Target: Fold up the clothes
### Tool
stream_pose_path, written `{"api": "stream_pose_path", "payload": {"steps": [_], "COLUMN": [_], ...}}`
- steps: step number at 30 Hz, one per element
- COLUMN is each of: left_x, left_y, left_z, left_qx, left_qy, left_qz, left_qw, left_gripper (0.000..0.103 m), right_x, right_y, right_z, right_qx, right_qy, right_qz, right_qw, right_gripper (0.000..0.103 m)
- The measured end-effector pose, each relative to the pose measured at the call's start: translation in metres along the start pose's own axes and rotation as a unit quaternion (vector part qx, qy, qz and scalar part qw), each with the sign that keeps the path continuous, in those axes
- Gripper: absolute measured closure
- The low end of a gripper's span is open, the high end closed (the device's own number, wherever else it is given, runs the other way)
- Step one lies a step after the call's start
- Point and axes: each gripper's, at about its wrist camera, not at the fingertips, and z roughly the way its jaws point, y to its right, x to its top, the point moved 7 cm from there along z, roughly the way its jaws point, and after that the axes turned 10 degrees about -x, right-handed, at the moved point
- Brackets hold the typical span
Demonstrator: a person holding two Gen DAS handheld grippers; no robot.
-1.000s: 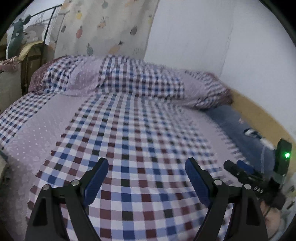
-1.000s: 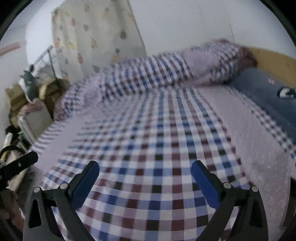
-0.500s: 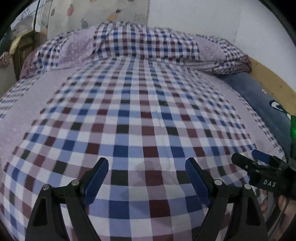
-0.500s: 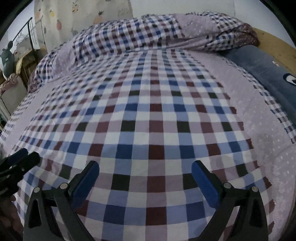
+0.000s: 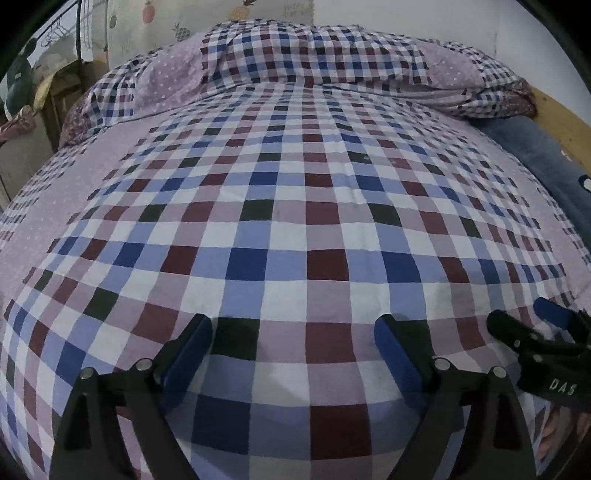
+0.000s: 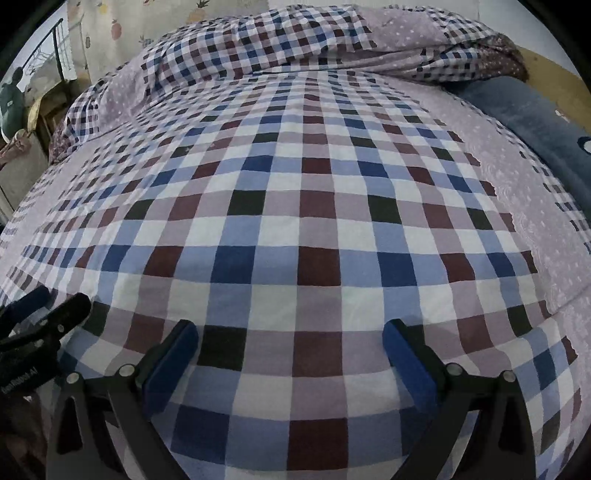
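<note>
A checked sheet [image 5: 295, 206] in purple, blue, maroon and white covers the bed and fills both views [image 6: 295, 206]. No separate garment shows on it. My left gripper [image 5: 293, 332] hovers low over the near part of the sheet, open, with nothing between its blue pads. My right gripper [image 6: 290, 332] is open too, just above the sheet, holding nothing. The right gripper [image 5: 546, 332] shows at the right edge of the left wrist view, and the left gripper [image 6: 40, 314] at the left edge of the right wrist view.
A rolled checked quilt [image 5: 332, 55] lies across the far end of the bed. A dark blue blanket [image 5: 546, 155] runs along the right side by a wooden rail [image 5: 565, 114]. A pineapple-print curtain [image 5: 221, 14] and cluttered furniture [image 5: 22, 92] stand at the back left.
Both grippers have tilted down and moved closer to the sheet, which now fills the views; the wall and curtain have slid out of the top. Both stay open.
</note>
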Motion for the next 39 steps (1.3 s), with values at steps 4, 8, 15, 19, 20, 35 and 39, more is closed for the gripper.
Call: {"api": "stream_pose_path", "payload": {"steps": [4,8,15,19,20,35,39], "left_x": [0.0,0.002,0.0,0.004,0.006,0.006,0.005], "left_y": [-0.001,0.0,0.0,0.0,0.0,-0.001,-0.001], "left_z": [-0.001,0.002,0.0,0.005,0.007,0.01,0.009], "left_qx": [-0.001,-0.003,-0.003,-0.003,-0.003,-0.008,-0.009], "left_qy": [-0.003,-0.005,-0.014,-0.016,-0.017,-0.009,-0.009], "left_qz": [0.003,0.006,0.014,0.018,0.02,0.022,0.021], "left_qw": [1.0,1.0,0.9998,0.9997,0.9997,0.9997,0.9997], "left_gripper": [0.007,0.006,0.001,0.001,0.001,0.001,0.001], "right_x": [-0.002,0.0,0.001,0.0,-0.001,-0.001,0.0], "right_y": [0.0,-0.001,-0.001,0.0,0.001,0.001,0.0], "right_z": [0.003,-0.003,-0.003,-0.003,-0.002,-0.002,-0.002], "right_qx": [-0.001,-0.003,0.0,0.001,0.001,0.0,-0.001], "right_qy": [0.001,0.0,-0.001,-0.001,0.0,-0.001,-0.001], "right_qz": [0.0,-0.002,-0.001,-0.001,-0.001,-0.003,-0.003], "right_qw": [1.0,1.0,1.0,1.0,1.0,1.0,1.0], "right_gripper": [0.0,0.0,0.0,0.0,0.0,0.0,0.0]}}
